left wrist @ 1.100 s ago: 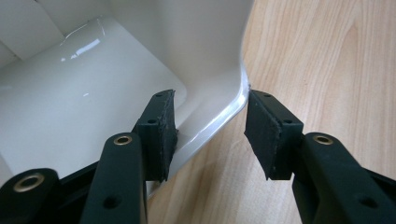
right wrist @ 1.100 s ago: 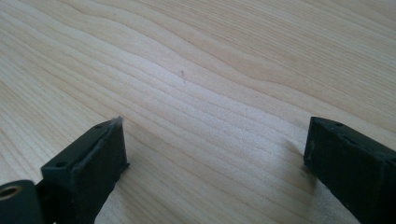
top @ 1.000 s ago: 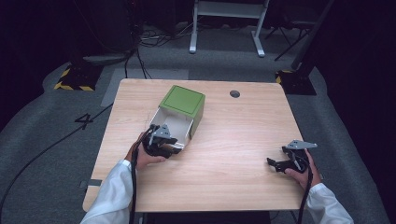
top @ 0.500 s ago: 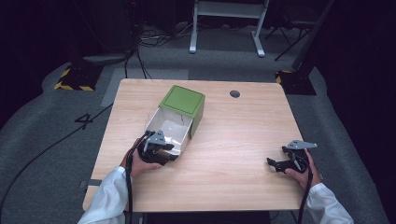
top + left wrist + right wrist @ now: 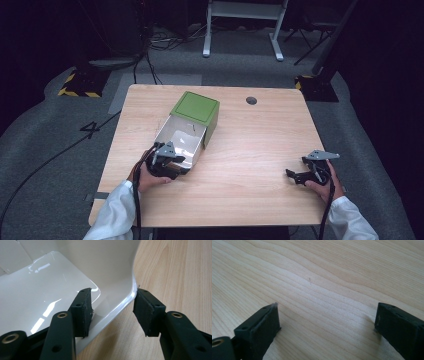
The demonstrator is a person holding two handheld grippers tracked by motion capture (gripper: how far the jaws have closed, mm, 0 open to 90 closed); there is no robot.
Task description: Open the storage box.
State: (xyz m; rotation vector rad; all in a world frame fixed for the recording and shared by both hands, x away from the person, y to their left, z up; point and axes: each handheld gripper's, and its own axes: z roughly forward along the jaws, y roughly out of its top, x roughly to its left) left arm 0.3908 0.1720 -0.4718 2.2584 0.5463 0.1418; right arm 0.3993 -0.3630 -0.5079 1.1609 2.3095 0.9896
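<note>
My left gripper: jaws parted, straddling the near rim of the white bin, one pad inside, apparently not yet clamped. Bin lies tipped, green base uppermost, mid-table; since a second ago I have backed toward its rim. Right gripper: unclenched, empty, resting on wood.

wooden table, grey carpet

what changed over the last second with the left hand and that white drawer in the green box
The left claw drew back toward the person, sliding the white drawer farther out of the green box. Its jaws now straddle the drawer's front wall, one inside and one outside, with a gap showing. The box, the right claw and the table stayed put.
</note>
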